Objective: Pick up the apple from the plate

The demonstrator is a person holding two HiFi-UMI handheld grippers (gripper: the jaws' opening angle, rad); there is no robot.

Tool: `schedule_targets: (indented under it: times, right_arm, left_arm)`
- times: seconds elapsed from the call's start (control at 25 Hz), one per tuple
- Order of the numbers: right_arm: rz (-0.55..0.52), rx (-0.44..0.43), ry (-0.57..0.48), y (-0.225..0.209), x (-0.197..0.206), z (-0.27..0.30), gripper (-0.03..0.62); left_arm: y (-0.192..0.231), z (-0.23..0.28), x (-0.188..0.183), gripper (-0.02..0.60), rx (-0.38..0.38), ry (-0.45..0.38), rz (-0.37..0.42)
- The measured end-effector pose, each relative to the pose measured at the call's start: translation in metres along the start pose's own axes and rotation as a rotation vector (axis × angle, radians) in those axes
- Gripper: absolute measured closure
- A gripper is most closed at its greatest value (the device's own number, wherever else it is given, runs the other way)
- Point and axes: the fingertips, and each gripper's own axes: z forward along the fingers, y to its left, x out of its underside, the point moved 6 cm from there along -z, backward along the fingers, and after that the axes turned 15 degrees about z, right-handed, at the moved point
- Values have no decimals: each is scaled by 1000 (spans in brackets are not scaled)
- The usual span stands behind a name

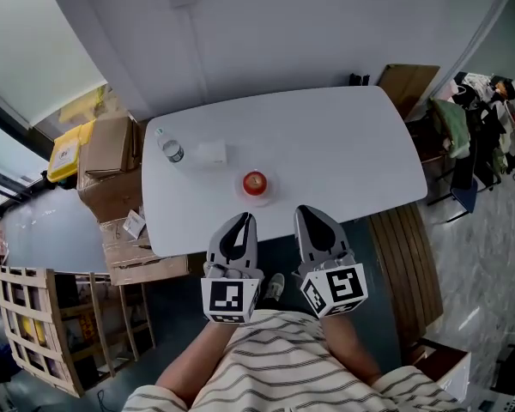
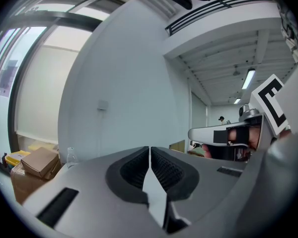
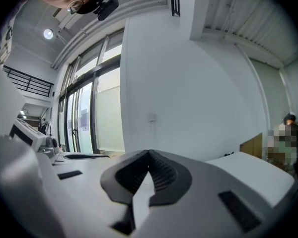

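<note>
A red apple sits on a small red plate near the front edge of the white table. Both grippers hover side by side just short of that edge, close to the person's body. The left gripper is shut with nothing in it, its tip a little below and left of the plate. The right gripper is shut and empty too, below and right of the plate. In the left gripper view the left gripper has its pads pressed together; in the right gripper view the right gripper looks the same. The apple shows in neither gripper view.
A clear water bottle and a small white box stand at the table's left. Cardboard boxes pile up left of the table, with a wooden crate nearer. A slatted wooden bench lies at the right.
</note>
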Motion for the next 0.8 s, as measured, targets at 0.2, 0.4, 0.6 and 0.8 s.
schedule_targets:
  times: [0.2, 0.4, 0.6, 0.8]
  right_arm:
    - [17, 17, 26, -2, 8, 9, 582]
    - [32, 36, 51, -8, 16, 18, 582]
    - [43, 63, 81, -13, 30, 24, 582]
    - [44, 89, 112, -20, 43, 27, 582]
  left_arm:
    - [7, 10, 8, 577, 14, 26, 8]
    - [8, 22, 22, 577, 39, 57, 22]
    - [10, 31, 43, 575, 56, 94, 16]
    - [14, 42, 59, 565, 59, 110, 12]
